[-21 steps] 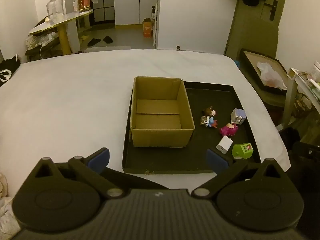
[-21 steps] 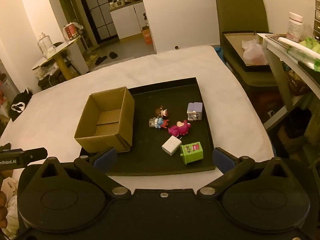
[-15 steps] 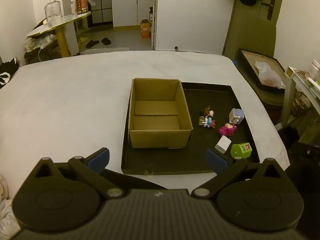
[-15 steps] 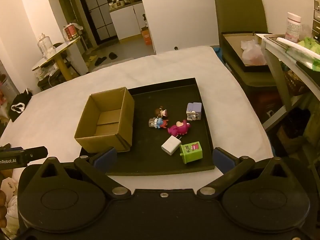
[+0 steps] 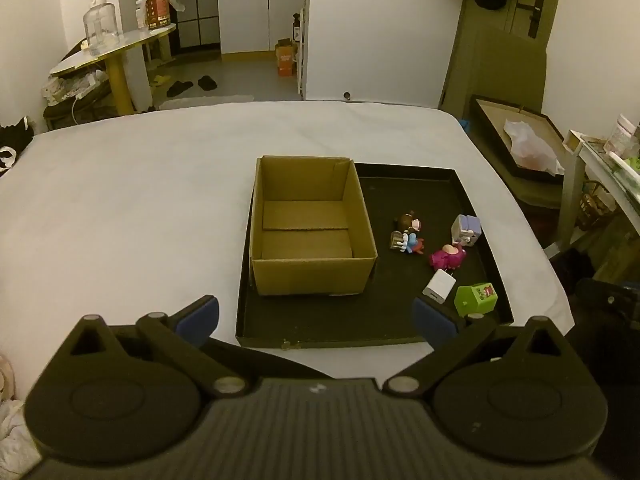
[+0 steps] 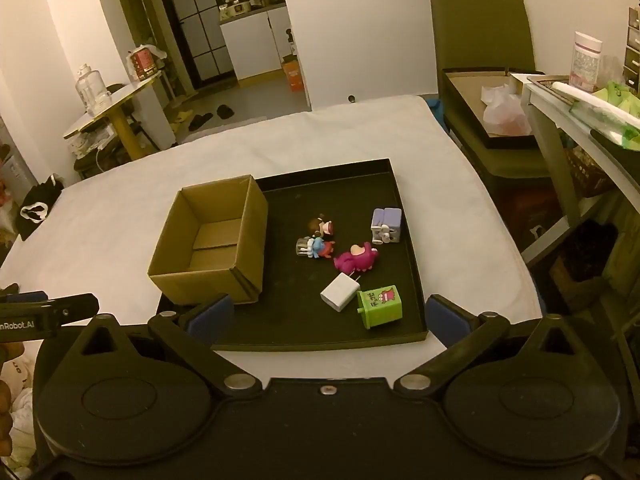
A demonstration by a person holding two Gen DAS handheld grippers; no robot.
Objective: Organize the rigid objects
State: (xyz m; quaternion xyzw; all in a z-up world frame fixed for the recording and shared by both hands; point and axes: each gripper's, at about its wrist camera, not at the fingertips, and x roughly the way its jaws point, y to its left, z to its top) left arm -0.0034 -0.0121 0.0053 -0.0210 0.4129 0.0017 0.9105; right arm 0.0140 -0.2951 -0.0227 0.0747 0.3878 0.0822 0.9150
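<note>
Both tools spread wide, nothing between the fingers. Left tool (image 5: pixel 316 316) hangs over the near edge of the white bed (image 5: pixel 120 208), aimed at the cardboard box (image 5: pixel 310 224). Right tool (image 6: pixel 328 316) hangs at the near edge of the black tray (image 6: pixel 412 264), clear of everything on it.

Tray lies flat on the bed. Box sits open and upright in the tray's left part, inside bare.

Toys loose on the tray's right part, all outside the box:
- brown-haired figurine (image 6: pixel 322 226) lying down, a blue-and-red figure (image 6: pixel 316 248) touching it on the near side
- pale purple block toy (image 6: pixel 386 226) far right, near the tray wall
- magenta plush-like figure (image 6: pixel 356 258) in the middle
- white charger plug (image 6: pixel 340 292) nearer, prongs up toward the magenta figure
- green bin-shaped toy (image 6: pixel 380 306) just right of the charger, tipped on its side, nearest the right tool

Round side table (image 5: pixel 116 48) with a clear jug stands far left.
</note>
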